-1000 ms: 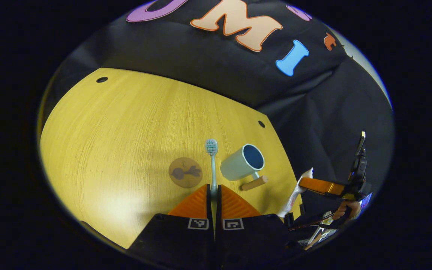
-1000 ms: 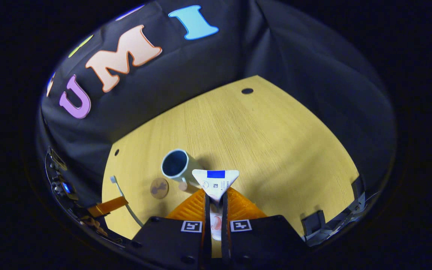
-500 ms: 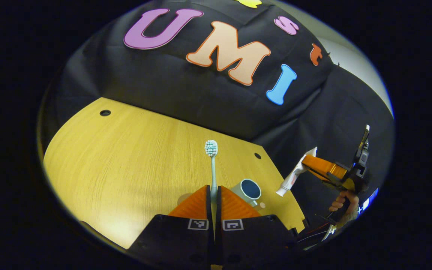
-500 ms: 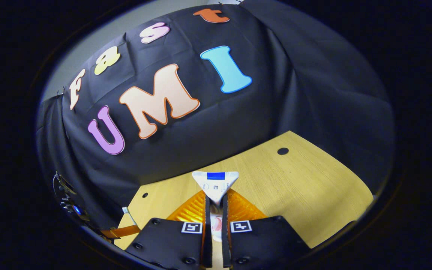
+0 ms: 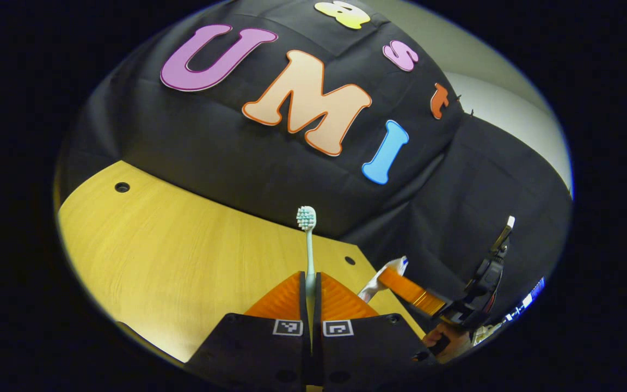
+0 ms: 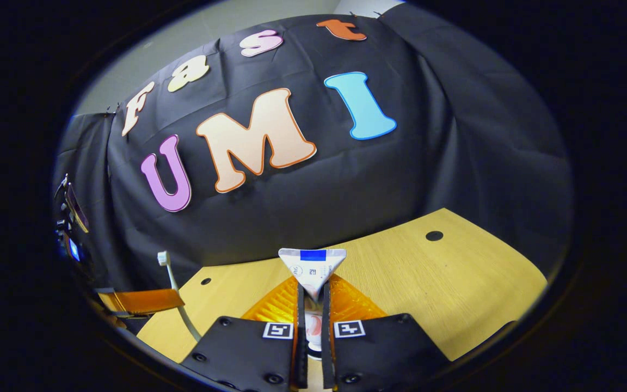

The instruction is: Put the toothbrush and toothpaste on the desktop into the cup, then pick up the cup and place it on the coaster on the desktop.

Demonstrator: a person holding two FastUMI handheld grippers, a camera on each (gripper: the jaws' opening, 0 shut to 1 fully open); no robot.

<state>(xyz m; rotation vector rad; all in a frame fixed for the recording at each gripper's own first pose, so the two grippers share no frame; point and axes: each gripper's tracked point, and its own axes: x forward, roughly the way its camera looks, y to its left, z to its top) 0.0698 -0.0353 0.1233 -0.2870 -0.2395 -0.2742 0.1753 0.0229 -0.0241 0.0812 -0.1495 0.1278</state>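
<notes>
Up front in the left gripper view, the left gripper (image 5: 311,283) clamps the toothbrush (image 5: 308,245) by its handle — bristles up, above the desktop (image 5: 172,261). Off to its right, the right gripper (image 5: 400,286) carries the toothpaste (image 5: 381,277). Then the right gripper view — jaws pinched on that tube, crimped end raised over the wood.

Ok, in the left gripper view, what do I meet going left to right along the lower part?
Desktop → toothbrush clamped in the left gripper → toothpaste → right gripper holding it → hand.
</notes>
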